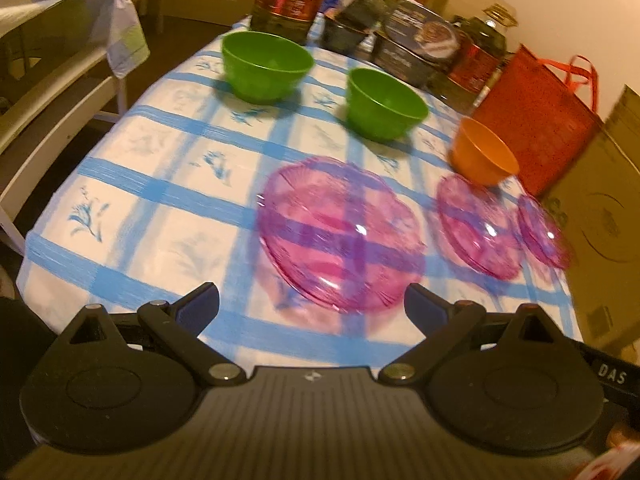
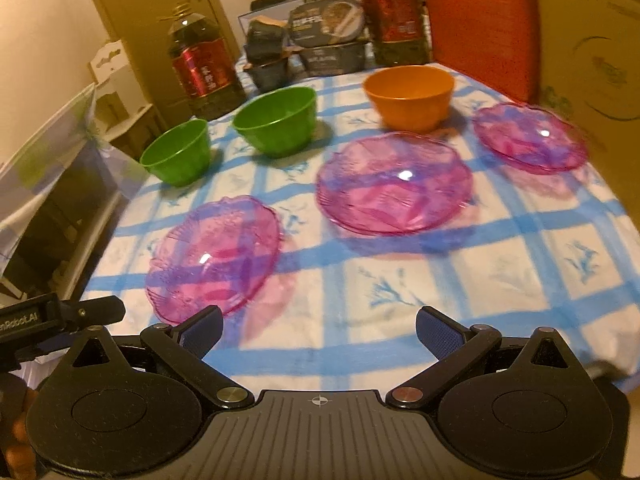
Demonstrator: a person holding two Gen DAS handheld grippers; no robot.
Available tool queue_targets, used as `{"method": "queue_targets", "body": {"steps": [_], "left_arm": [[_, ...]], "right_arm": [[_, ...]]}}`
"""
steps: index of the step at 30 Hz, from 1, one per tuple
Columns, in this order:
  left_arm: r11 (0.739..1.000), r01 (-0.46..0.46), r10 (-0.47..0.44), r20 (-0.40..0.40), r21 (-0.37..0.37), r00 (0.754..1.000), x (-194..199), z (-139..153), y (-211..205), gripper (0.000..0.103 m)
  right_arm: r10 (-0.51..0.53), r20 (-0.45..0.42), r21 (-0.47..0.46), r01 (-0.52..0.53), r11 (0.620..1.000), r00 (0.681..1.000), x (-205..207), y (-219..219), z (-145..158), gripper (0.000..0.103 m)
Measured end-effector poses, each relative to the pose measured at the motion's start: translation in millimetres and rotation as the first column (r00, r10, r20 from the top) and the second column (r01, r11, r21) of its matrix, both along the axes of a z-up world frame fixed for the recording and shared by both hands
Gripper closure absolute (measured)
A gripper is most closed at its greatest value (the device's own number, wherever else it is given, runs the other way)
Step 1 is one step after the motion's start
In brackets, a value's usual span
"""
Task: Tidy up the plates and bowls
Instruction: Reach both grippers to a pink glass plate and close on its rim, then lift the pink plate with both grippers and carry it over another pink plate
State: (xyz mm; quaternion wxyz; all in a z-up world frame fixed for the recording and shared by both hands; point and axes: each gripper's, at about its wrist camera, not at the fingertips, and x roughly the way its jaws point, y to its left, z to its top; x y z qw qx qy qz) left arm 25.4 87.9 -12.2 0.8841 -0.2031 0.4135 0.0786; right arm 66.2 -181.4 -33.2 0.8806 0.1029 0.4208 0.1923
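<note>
Both tools hover above the near edge of the desk (image 2: 500, 264), which is covered by a blue-checked cloth, and neither holds anything. The left hand-held gripper (image 1: 312, 304) has its jaws spread wide, empty, pointing at the nearest pink plate (image 1: 340, 236), which lies just beyond its fingertips. The right hand-held gripper (image 2: 318, 330) is likewise wide open and empty, over bare cloth between the near-left plate and the middle pink plate (image 2: 394, 182).

The dishes sit in two loose rows, probably laid out so each can be reached singly. Three translucent pink plates lie flat along the front, all apart from one another; the third pink plate (image 2: 530, 138) is at the far right, close to a cardboard box (image 2: 592, 56). Behind them stand three bowls, upright and unstacked: a green bowl (image 2: 178, 152) on the left, a second green bowl (image 2: 276, 120) just beside it, and an orange bowl (image 2: 410, 94) further right, near the middle plate's far rim. Oil bottles, dark boxes and a red bag (image 2: 480, 24) crowd the back edge, leaving little spare room there.

Nothing is stacked yet, so the sorting appears to be at its start. The open jaws suggest readiness to grip a rim; the plates are thin and shallow, so catching an edge cleanly may be the awkward part
</note>
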Motion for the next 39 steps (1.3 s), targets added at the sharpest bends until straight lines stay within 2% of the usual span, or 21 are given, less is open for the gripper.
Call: {"method": "queue_targets", "body": {"steps": [5,9,12,18,22,24,29,34,36,39], "left_arm": [[1.000,-0.024,0.024,-0.011,0.017,1.000,15.3,-9.9,20.0,0.005],[0.999,-0.036,0.036,-0.014,-0.006,0.999,27.2,-21.1,33.2,0.005],[1.000,-0.031,0.031,-0.018,-0.004,0.999,35.3,-28.1,37.5,0.007],[1.000,-0.003,0.003,-0.036,0.018,0.999,52.1,-44.2,41.2,0.019],[1.000,0.010,-0.009,-0.034,0.009,0.999,61.7,-52.9,45.1,0.029],[1.000,0.017,-0.017,-0.030,0.020,0.999,66.1,-55.9,46.2,0.035],[0.998,0.054,-0.054,-0.013,0.029,0.998,71.7,-60.0,44.6,0.067],[0.996,0.080,-0.080,-0.009,0.038,0.997,73.5,-63.6,41.9,0.075],[0.996,0.083,-0.083,-0.010,0.041,0.996,73.5,-64.3,40.8,0.079],[0.996,0.082,-0.082,-0.010,0.047,0.997,72.6,-64.3,39.8,0.085]], "right_arm": [[0.039,-0.013,0.017,-0.039,0.999,0.999,16.2,20.9,-11.3,0.001],[0.052,-0.013,0.021,-0.052,0.998,0.999,29.1,35.5,-18.7,0.002],[0.077,-0.020,0.002,-0.077,0.997,0.997,39.4,47.5,-28.1,0.014],[0.085,-0.031,-0.010,-0.086,0.996,0.996,56.2,62.3,-41.9,0.028],[0.081,-0.036,-0.013,-0.081,0.997,0.996,67.0,69.4,-49.3,0.035],[0.082,-0.040,-0.012,-0.083,0.996,0.996,71.5,73.1,-52.9,0.044],[0.080,-0.044,-0.021,-0.081,0.996,0.996,77.8,78.4,-57.2,0.056],[0.070,-0.050,-0.026,-0.071,0.997,0.996,79.9,80.5,-60.7,0.067],[0.071,-0.054,-0.027,-0.073,0.997,0.996,80.3,80.3,-61.9,0.079],[0.072,-0.057,-0.033,-0.074,0.997,0.996,80.0,80.3,-62.7,0.084]]}}
